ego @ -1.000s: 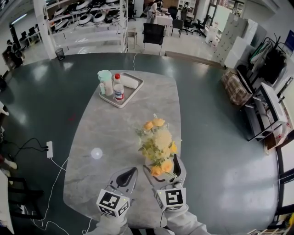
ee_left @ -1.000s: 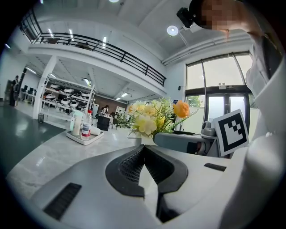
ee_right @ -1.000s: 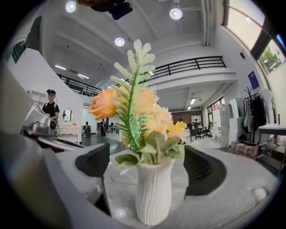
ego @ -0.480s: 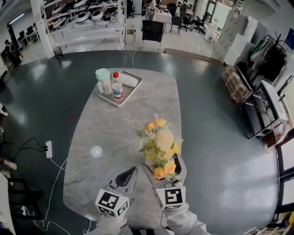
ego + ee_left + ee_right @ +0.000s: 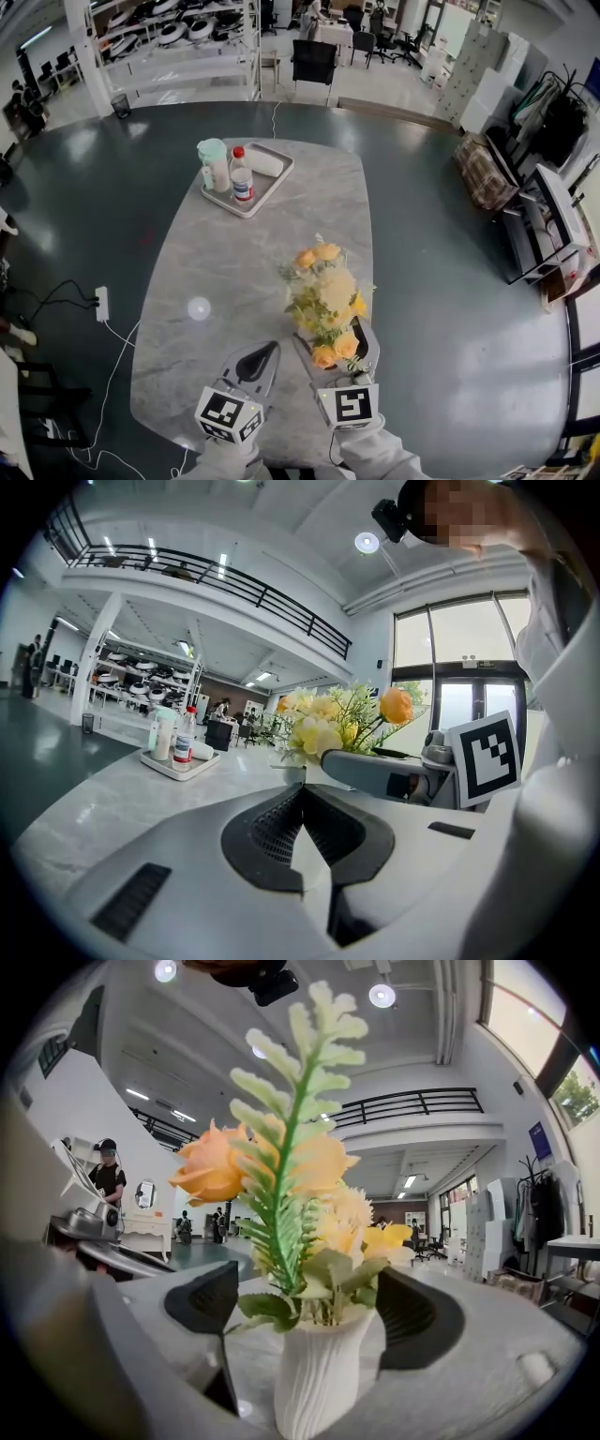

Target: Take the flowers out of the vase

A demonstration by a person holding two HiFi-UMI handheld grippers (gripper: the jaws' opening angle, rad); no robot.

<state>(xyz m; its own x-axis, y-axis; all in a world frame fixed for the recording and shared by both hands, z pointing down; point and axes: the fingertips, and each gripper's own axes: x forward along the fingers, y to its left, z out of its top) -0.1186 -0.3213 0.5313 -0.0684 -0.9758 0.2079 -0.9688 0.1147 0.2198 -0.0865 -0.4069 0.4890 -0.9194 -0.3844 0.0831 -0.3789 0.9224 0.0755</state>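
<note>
The white ribbed vase (image 5: 319, 1372) stands on the grey marbled bench (image 5: 234, 272), lower centre of the head view, with its yellow and orange flowers (image 5: 323, 292) rising above it. The right hand-held gripper (image 5: 314, 1309) brackets the vase. Its jaws are closing from either side and apparently not yet touching it, though the gap is hard to judge. The left hand-held gripper (image 5: 302, 794) sits just to its left, clenched on nothing. A tray (image 5: 274, 184) holding a bottle (image 5: 242, 178) lies at the upper centre-left.
</note>
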